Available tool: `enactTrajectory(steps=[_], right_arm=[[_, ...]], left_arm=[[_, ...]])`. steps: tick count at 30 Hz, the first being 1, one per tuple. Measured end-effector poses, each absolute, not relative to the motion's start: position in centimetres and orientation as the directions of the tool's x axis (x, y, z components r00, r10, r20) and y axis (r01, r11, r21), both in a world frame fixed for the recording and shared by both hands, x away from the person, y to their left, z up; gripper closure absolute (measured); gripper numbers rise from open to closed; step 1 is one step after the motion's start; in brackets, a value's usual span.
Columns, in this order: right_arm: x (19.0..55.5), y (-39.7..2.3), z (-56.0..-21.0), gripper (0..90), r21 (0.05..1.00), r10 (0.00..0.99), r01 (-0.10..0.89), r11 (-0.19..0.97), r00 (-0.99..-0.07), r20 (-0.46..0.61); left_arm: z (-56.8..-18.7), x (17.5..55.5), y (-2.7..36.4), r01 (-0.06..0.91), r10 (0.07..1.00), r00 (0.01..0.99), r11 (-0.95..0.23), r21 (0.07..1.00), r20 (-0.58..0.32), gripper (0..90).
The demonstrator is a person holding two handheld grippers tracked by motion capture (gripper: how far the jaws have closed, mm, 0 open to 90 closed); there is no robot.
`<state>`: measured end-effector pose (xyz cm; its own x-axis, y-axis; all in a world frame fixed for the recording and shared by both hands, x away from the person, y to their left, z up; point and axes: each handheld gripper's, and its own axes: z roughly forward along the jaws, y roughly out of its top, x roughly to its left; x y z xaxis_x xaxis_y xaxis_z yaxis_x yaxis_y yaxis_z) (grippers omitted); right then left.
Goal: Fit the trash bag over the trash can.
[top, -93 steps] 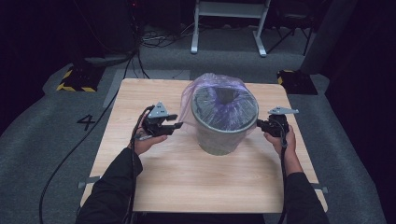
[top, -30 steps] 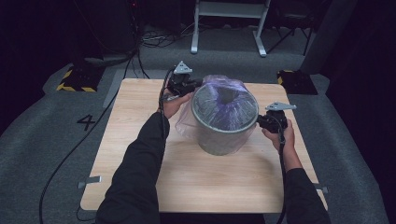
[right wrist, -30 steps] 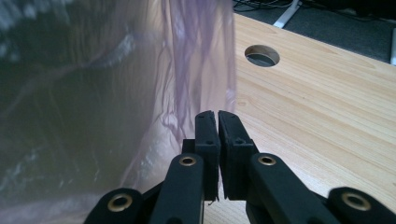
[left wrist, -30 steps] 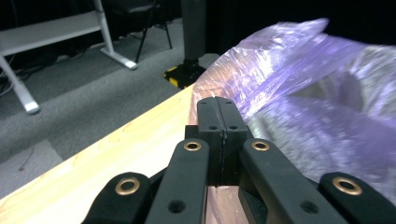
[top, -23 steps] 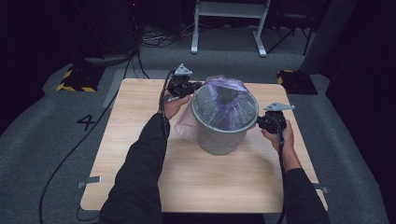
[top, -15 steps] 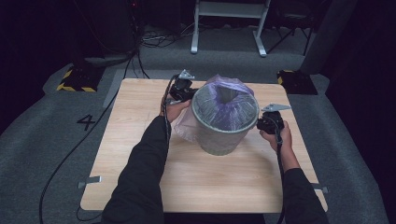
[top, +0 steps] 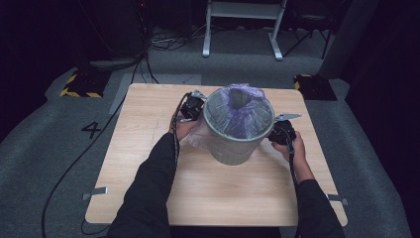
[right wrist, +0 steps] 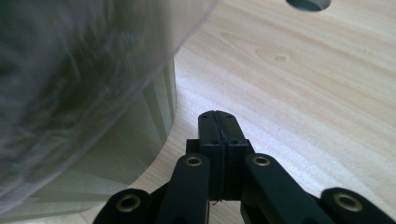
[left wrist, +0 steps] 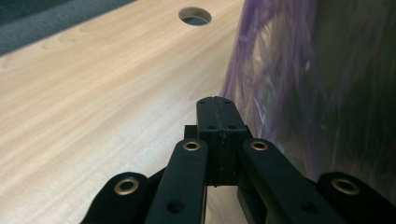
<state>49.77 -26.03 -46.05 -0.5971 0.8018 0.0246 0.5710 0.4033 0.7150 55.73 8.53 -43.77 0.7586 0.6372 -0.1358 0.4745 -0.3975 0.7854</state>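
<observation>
Left fingers: my left gripper (left wrist: 217,101) is clamped together, empty, beside the translucent purple plastic bag (left wrist: 299,84).
Right fingers: my right gripper (right wrist: 217,114) is closed, empty.
Bin: grey round waste bin (top: 233,148) stands mid-table, between both grippers.
Table: light wooden table (top: 143,148).

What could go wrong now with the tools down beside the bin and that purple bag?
The purple bag drapes loosely over the bin; the shut left tool, right beside the film, might snag or tear it. With the shut right tool close to the bin's wall, a push from either side could slide or tip the bin on the table.
</observation>
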Motion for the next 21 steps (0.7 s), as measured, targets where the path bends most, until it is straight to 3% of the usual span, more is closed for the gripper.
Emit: enactTrajectory(steps=[9, 11, 15, 21], right_arm=[[49.5, -26.5, -46.7, 90.0, 0.703, 0.801, 0.589, 0.399, -0.596, 0.045], [49.3, -27.2, -46.4, 87.7, 0.728, 0.812, 0.576, 0.373, -0.582, 0.044], [48.7, -29.2, -45.1, 79.3, 0.784, 0.829, 0.541, 0.304, -0.556, 0.063], [48.0, -31.4, -43.1, 63.7, 0.824, 0.853, 0.509, 0.248, -0.518, 0.064]], left_arm=[[-44.8, 54.2, 10.1, 0.465, 0.642, 0.755, -0.384, 0.798, -0.131, 89.2], [-44.5, 54.0, 10.8, 0.469, 0.677, 0.727, -0.363, 0.805, -0.118, 73.0], [-43.6, 53.2, 12.6, 0.442, 0.699, 0.71, -0.35, 0.826, -0.083, 58.3], [-42.8, 51.3, 15.5, 0.43, 0.714, 0.69, -0.274, 0.86, -0.117, 41.3]])
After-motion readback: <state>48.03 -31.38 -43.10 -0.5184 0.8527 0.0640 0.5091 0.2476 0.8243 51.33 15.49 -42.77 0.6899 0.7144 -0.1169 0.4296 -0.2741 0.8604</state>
